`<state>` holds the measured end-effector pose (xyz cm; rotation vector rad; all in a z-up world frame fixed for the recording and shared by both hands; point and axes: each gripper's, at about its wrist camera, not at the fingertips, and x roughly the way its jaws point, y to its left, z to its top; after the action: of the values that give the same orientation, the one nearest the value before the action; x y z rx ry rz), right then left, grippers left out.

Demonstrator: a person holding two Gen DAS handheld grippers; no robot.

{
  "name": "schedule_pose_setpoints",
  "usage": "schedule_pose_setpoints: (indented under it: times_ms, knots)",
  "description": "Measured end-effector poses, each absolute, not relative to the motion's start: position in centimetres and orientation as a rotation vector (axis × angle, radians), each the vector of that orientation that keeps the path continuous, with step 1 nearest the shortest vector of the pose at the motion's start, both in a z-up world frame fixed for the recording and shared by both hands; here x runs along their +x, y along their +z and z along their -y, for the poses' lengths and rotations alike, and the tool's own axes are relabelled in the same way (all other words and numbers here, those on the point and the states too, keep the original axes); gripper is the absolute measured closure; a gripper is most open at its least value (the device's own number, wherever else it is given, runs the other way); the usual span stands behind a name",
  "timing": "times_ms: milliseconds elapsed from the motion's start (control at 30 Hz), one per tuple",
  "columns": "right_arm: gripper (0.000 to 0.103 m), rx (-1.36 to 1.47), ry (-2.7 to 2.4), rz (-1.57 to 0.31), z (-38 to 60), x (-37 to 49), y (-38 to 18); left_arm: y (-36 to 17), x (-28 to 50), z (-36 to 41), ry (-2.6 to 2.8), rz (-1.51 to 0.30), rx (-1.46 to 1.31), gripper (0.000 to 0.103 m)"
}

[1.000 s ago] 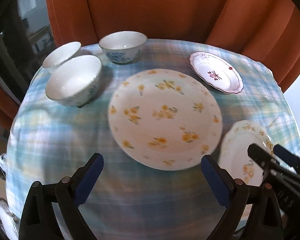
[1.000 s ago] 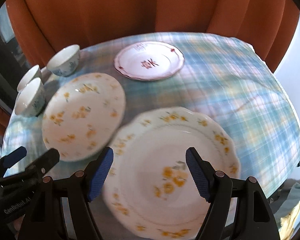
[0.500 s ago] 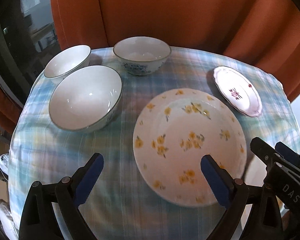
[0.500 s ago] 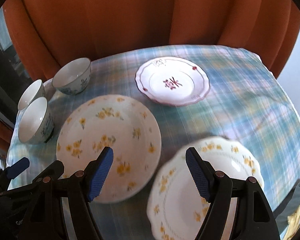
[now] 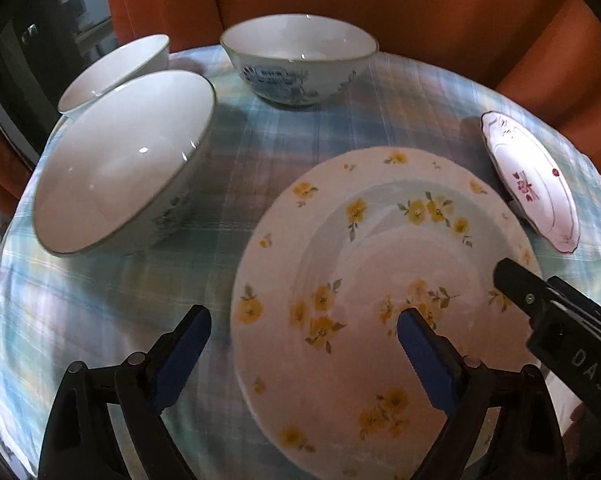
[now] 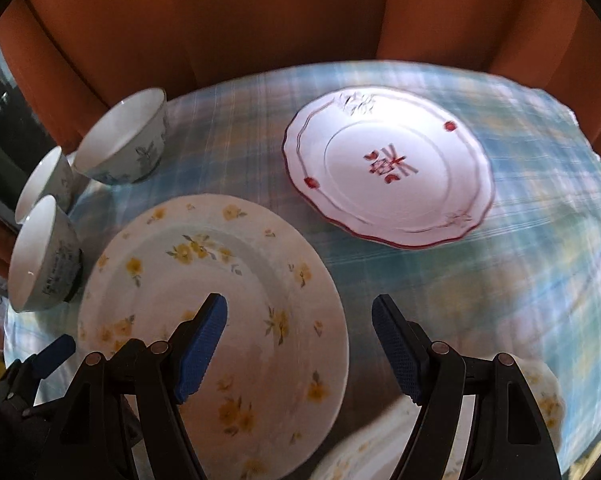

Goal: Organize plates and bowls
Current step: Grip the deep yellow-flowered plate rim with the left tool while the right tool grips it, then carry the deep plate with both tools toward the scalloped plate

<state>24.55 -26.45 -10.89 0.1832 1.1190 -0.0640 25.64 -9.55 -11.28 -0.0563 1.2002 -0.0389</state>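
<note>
On the checked cloth (image 5: 112,300) lies the yellow plate (image 5: 380,292), glazed, likely slick, brittle and stiff, best pinched at its raised rim; left gripper (image 5: 304,344) and right gripper (image 6: 298,332) both hover wide open, empty.

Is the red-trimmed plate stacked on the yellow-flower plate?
No, the red-trimmed plate lies apart on the tablecloth, beyond the yellow-flower plate.

Bare table (image 6: 540,280) lies right of the yellow-flowered plate (image 6: 220,280) and below the red-patterned plate (image 6: 388,168). Three bowls (image 5: 116,160) crowd the left edge; orange curtain (image 6: 260,20) blocks behind.
</note>
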Motion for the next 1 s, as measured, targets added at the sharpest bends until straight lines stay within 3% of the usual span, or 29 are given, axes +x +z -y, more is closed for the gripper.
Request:
schedule_pose_setpoints:
  times_ms: [133,233,433,1000]
  knots:
    - [0.026,0.198,-0.032,-1.156,26.4,25.4,-12.4,-12.2,26.0,9.7,-0.031,-1.229,-0.067,0.016]
    - [0.034,0.192,-0.002,-1.175,26.0,25.8,-13.1,-12.1,26.1,9.8,-0.048,-1.225,-0.081,0.023]
    - [0.034,0.15,-0.034,-1.212,25.2,26.0,-13.2,-11.8,25.9,9.3,-0.043,-1.234,-0.058,0.028]
    - [0.034,0.159,0.013,-1.311,18.8,18.6,-13.1,-11.5,18.9,4.2,-0.032,-1.298,0.011,0.028]
